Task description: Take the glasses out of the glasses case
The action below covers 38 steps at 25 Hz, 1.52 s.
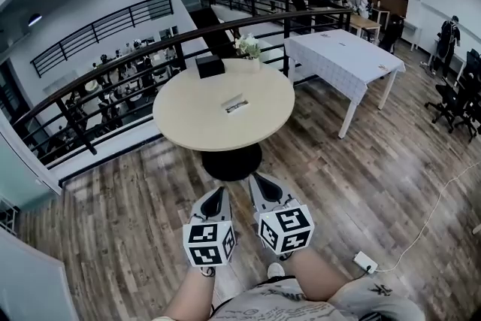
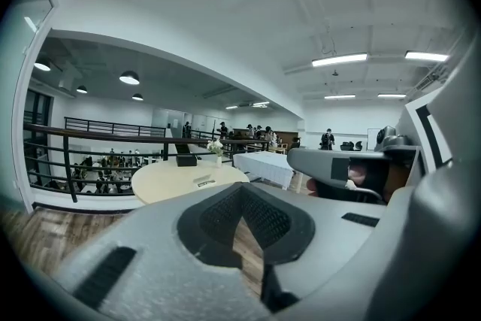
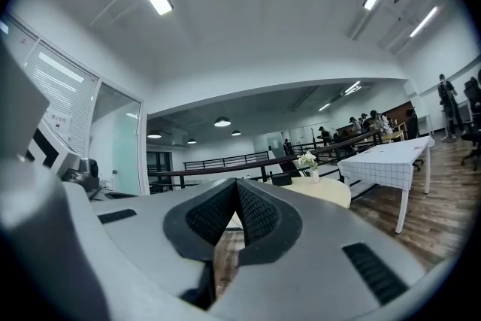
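Note:
A small pale oblong case (image 1: 236, 104) lies near the middle of the round beige table (image 1: 188, 124), too far off to tell its contents. It also shows as a small object (image 2: 204, 180) in the left gripper view. My left gripper (image 1: 219, 192) and right gripper (image 1: 256, 178) are held side by side over the wooden floor, well short of the table. Both point towards it. The left gripper (image 2: 241, 189) has its jaws pressed together with nothing between them. So does the right gripper (image 3: 237, 184).
A black box (image 1: 210, 66) and a vase of white flowers (image 1: 248, 47) stand at the table's far edge. A black railing (image 1: 113, 64) runs behind. A white-clothed table (image 1: 342, 56) stands at right. A power strip (image 1: 365, 261) with its cable lies on the floor. People stand far back.

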Each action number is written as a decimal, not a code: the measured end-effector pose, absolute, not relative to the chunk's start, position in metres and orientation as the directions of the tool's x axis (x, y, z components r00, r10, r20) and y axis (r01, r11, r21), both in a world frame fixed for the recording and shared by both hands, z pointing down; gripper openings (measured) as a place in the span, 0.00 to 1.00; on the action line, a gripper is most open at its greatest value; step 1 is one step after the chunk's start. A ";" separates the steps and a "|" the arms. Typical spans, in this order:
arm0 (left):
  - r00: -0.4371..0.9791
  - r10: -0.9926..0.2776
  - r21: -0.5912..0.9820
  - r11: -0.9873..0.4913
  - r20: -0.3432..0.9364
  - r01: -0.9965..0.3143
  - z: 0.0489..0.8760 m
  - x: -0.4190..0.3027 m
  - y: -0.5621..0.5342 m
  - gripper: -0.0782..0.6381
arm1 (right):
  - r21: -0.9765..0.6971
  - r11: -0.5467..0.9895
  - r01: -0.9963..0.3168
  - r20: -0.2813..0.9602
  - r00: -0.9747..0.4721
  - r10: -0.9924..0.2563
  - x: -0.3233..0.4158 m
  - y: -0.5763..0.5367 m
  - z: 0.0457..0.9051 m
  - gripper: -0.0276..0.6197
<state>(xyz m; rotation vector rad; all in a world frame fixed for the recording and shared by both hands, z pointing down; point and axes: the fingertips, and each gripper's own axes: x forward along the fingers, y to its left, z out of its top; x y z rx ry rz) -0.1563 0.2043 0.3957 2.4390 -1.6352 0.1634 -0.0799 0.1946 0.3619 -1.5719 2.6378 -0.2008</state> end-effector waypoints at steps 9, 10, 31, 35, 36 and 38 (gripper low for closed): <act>0.369 -0.906 0.072 -0.362 0.208 -0.930 0.391 -0.097 0.124 0.12 | -0.157 0.489 -0.858 0.016 -0.497 -0.867 -0.025 0.118 0.365 0.06; 0.367 -0.906 0.073 -0.359 0.210 -0.930 0.391 -0.090 0.117 0.12 | -0.157 0.493 -0.856 0.022 -0.502 -0.864 -0.019 0.111 0.365 0.06; 0.368 -0.896 0.103 -0.354 0.247 -0.930 0.417 -0.034 0.038 0.12 | -0.183 0.517 -0.836 0.059 -0.534 -0.843 0.032 0.037 0.392 0.06; 0.379 -0.892 0.111 -0.363 0.246 -0.925 0.421 -0.030 0.021 0.12 | -0.168 0.523 -0.836 0.068 -0.539 -0.840 0.031 0.021 0.395 0.06; 0.380 -0.892 0.112 -0.363 0.247 -0.925 0.423 -0.031 0.014 0.12 | -0.166 0.524 -0.836 0.068 -0.540 -0.839 0.031 0.015 0.395 0.06; 0.382 -0.890 0.112 -0.365 0.248 -0.924 0.425 -0.032 -0.002 0.12 | -0.162 0.522 -0.837 0.065 -0.537 -0.841 0.030 0.000 0.395 0.06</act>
